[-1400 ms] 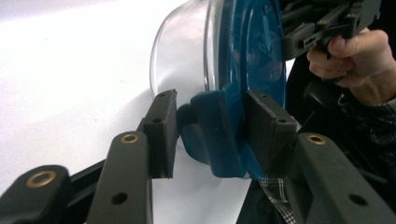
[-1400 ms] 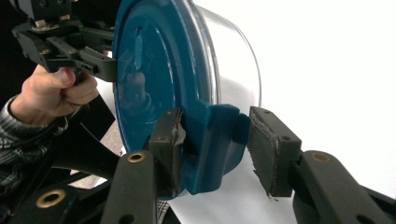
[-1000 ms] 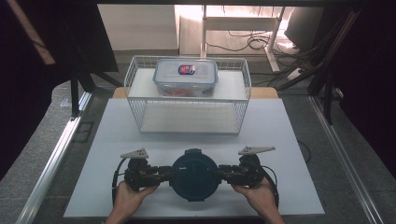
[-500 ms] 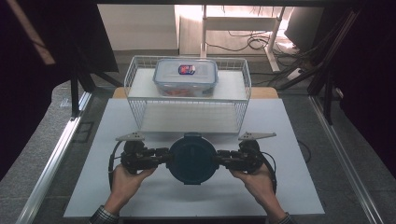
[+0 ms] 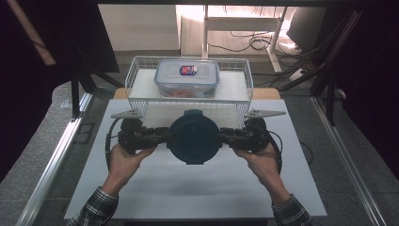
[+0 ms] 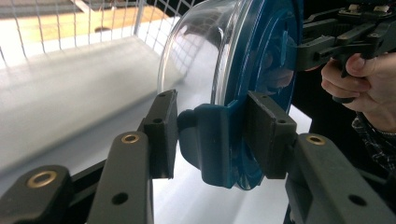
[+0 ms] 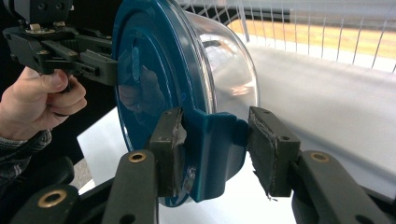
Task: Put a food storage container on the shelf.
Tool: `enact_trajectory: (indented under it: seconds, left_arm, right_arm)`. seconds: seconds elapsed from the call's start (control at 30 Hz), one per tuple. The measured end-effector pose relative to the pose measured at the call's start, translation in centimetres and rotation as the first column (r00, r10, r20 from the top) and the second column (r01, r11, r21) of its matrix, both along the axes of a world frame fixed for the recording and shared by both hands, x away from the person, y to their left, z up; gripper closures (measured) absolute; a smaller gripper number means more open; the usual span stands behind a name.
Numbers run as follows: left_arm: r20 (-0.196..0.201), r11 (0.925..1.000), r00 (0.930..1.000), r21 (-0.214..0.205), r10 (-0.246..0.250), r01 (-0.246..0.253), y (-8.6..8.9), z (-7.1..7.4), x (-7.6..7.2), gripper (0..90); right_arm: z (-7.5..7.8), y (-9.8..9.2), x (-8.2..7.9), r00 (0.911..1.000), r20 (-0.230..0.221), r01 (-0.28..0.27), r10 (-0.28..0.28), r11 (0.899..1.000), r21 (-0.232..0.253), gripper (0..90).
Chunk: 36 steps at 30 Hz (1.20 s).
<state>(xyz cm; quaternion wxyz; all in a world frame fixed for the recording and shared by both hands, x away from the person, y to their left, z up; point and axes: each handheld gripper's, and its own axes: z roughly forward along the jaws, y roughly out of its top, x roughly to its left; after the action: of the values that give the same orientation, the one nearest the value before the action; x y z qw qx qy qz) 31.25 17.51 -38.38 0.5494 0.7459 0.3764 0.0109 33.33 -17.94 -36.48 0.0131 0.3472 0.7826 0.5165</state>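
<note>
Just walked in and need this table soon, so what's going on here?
A person holds a round glass container with a blue lid between two tongs, the left tongs and right tongs each clamped on a lid latch. It is lifted off the white table, just in front of a wire basket holding a lidded box.

Wire basket [image 5: 141,101] wall stands just ahead of the lidded bowl [image 5: 194,140]
</note>
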Motion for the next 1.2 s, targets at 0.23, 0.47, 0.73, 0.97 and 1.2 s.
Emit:
enact_trajectory:
  seconds: [0.23, 0.47, 0.73, 0.97, 1.2]
  left_arm:
    - [0.021, 1.0000, 0.9998, -0.004, 0.004, -0.004, 0.4, 1.9, 1.1, 56.2]
    - [0.040, 1.0000, 0.9992, -0.003, 0.009, -0.009, 0.9, 3.9, 2.5, 56.2]
    - [0.053, 0.9997, 0.9983, -0.011, 0.022, -0.022, 1.5, 7.3, 4.7, 56.2]
    - [0.082, 0.9995, 0.9963, -0.022, 0.025, -0.023, 2.2, 9.9, 6.3, 56.3]
    - [0.100, 0.9985, 0.9942, -0.044, 0.038, -0.034, 2.9, 11.9, 7.8, 56.3]
  right_arm:
    - [2.0, 0.4, 1.2, 0.9996, 0.027, 0.003, -0.004, 1.000, 0.014, 56.3]
    - [4.0, 0.9, 2.6, 0.9985, 0.054, 0.008, -0.010, 1.000, 0.023, 56.3]
    - [7.1, 1.4, 4.7, 0.9970, 0.075, 0.015, -0.018, 0.999, 0.043, 56.4]
    - [9.7, 2.0, 6.2, 0.9948, 0.099, 0.018, -0.023, 0.998, 0.057, 56.4]
    - [11.8, 2.7, 7.7, 0.9916, 0.126, 0.020, -0.028, 0.998, 0.064, 56.4]
